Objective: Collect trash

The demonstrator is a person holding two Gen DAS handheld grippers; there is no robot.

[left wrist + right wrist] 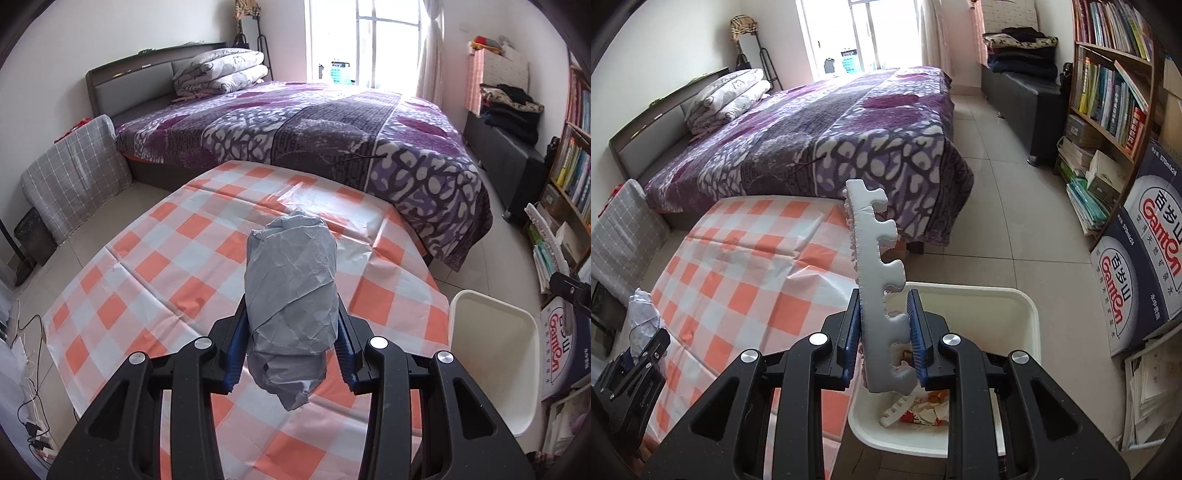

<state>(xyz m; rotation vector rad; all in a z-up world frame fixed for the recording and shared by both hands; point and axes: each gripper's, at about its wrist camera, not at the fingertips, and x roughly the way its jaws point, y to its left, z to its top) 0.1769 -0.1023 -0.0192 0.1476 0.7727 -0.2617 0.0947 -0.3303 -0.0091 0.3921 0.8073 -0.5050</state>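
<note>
Crumpled grey paper wad (291, 291) sits clamped between the blue pads of the left gripper (291, 347), raised above the orange-and-white checked tablecloth (155, 266). Over the white plastic bin (1030, 321), the right gripper (886, 343) pinches a notched grey foam strip (881, 280) standing upright; wrappers lie inside the bin.

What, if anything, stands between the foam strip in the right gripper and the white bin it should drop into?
Nothing visible does. The right gripper holds the foam strip upright directly over the open white bin. Only earlier trash lies at the bin's bottom, beneath the strip.
</note>
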